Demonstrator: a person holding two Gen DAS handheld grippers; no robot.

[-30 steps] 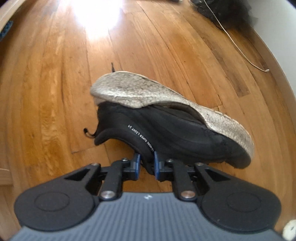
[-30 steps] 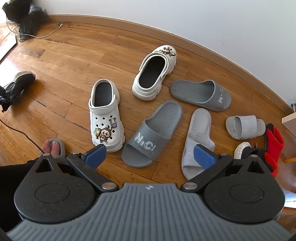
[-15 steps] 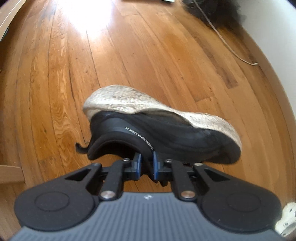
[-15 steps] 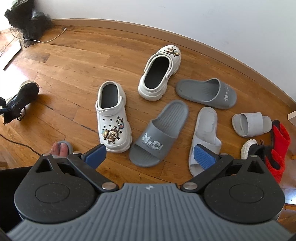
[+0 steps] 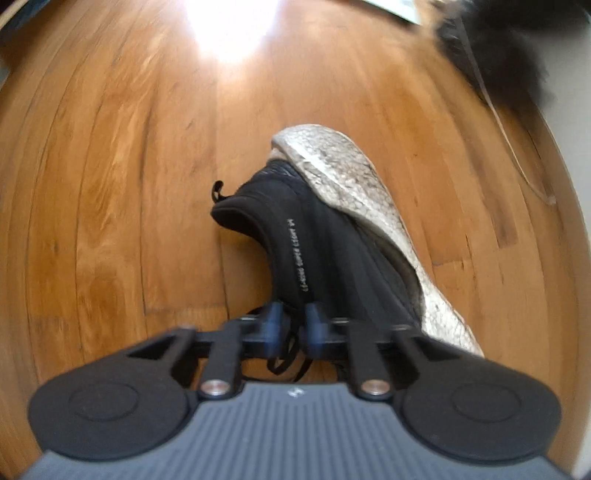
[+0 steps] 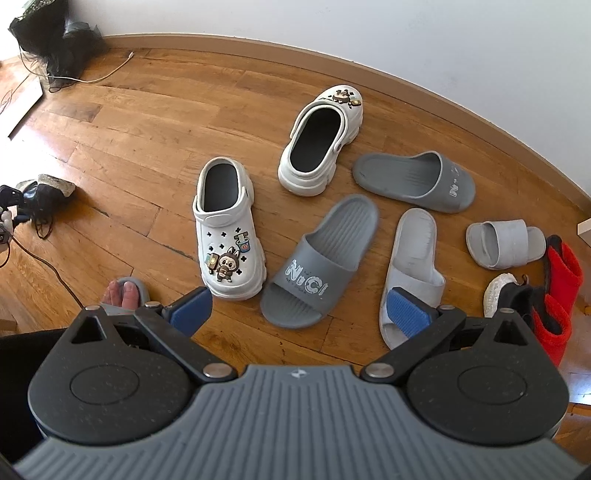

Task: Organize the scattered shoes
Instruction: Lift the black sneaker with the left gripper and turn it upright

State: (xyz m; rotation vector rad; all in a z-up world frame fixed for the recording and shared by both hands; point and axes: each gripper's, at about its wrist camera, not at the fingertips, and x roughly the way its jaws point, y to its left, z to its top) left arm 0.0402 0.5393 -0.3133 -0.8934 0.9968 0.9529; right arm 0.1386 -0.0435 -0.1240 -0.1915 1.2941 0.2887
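Daylight is thrown across the floor (image 5: 110,184) in the left wrist view, where a blown-out white glare patch (image 5: 232,26) is burned into the boards at the top. That frame is smeared by motion blur, and the dark bundle (image 5: 517,48) at the upper right is left soft. The right wrist view is evenly lit and sharp, with soft shadows cast under the clogs (image 6: 229,229). Both frames are bent by fisheye distortion, the skirting (image 6: 406,85) being curved into an arc.

Both grippers are black, with round discs, silver screws and a ribbed grey body. The right gripper (image 6: 299,314) has blue ribbed pads (image 6: 406,314). Bare toes (image 6: 122,295) show in a grey slipper.
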